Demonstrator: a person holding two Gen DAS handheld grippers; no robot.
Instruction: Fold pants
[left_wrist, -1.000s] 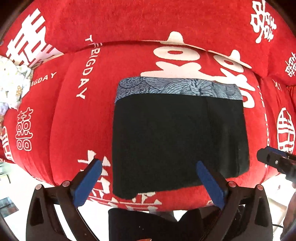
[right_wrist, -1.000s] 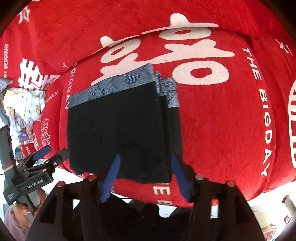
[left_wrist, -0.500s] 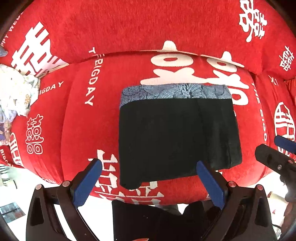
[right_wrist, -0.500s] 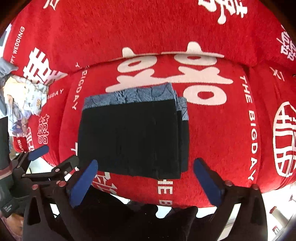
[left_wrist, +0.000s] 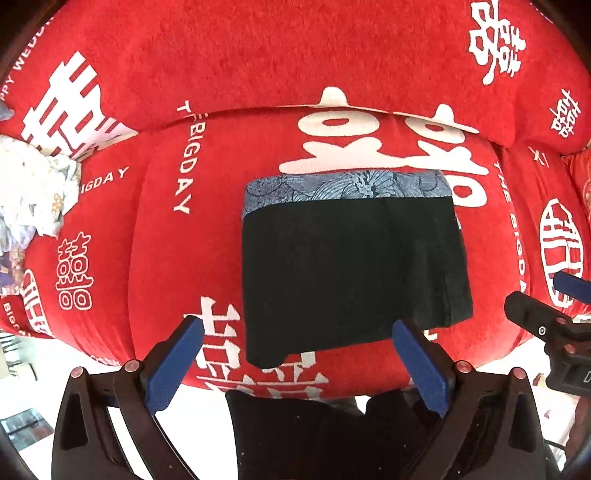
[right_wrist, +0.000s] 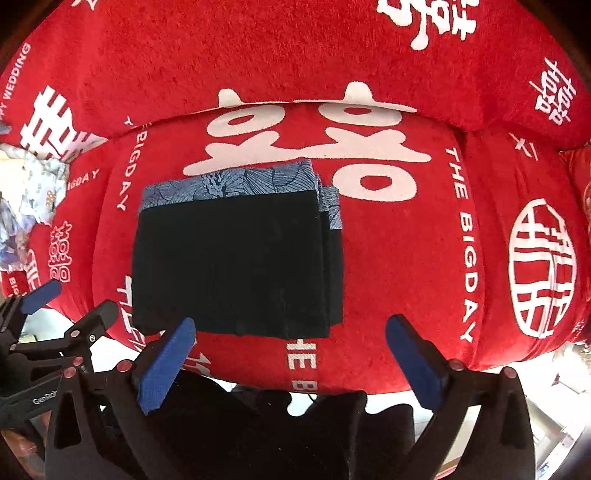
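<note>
We find left gripper (left_wrist: 295, 363) spread wide, nothing between pads. Right gripper (right_wrist: 291, 363) likewise spread, empty, clear above cloth. Pants (left_wrist: 351, 266) lie folded in compact black rectangle on red cover (left_wrist: 221, 74), patterned blue-grey band (right_wrist: 232, 184) along far edge. We judge fabric soft, light, limp; stacked layers liable to slide. Best hold: near corners, pinching all layers together. No containers in view. Crumpled pale cloth (left_wrist: 29, 195) lies well apart.
</note>
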